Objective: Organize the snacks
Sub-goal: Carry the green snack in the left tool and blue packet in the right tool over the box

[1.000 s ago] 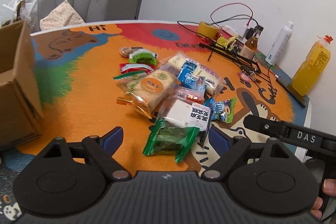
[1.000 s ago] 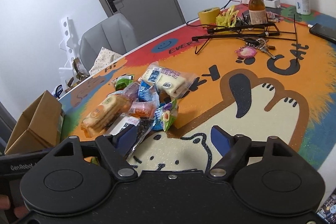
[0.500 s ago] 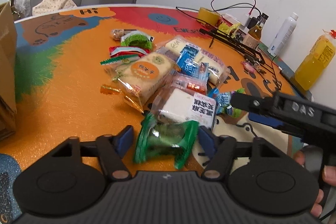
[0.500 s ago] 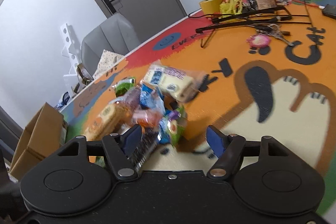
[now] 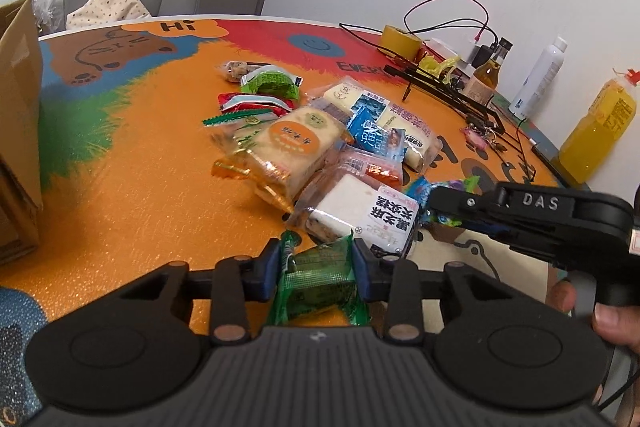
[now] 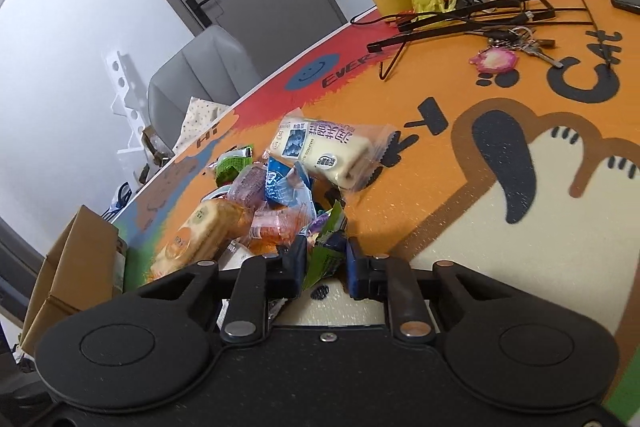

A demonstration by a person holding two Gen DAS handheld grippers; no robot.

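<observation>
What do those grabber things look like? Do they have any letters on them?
Both are black plastic. The left gripper has a ribbed body, two round discs, jointed links with metal pins, and blue fingers. The right gripper looks the same; from the side it shows white letters "DAS" and a pistol handle.

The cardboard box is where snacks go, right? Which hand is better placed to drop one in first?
Left, probably. The cardboard box sits on the left gripper's side, and its jaws are closing around the green snack packet. The right gripper already pinches a small green-edged wrapper, but farther away.
</observation>
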